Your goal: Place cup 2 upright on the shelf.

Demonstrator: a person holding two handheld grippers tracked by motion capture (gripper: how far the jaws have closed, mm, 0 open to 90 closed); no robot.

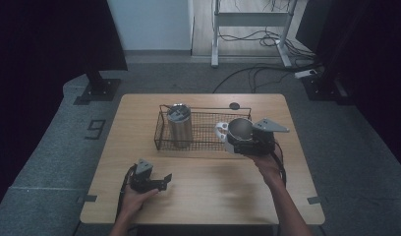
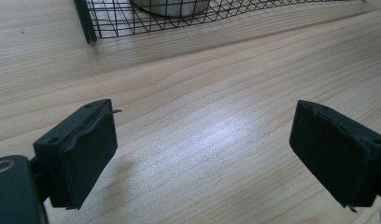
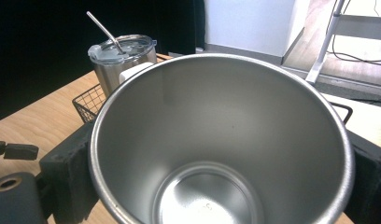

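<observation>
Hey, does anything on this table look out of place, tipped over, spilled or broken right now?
Nothing stands out. The lidded tumbler stands upright in the wire basket, its straw leaning through the lid. The right gripper holds an open steel cup, empty inside. The left gripper is open over bare table. No spills.

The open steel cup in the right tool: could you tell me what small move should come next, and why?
Probably lower the open steel cup into the bare right end of the wire basket. The right tool grips it at the basket's right end, a lidded tumbler stands at the left end, and the left tool rests open and empty.
</observation>
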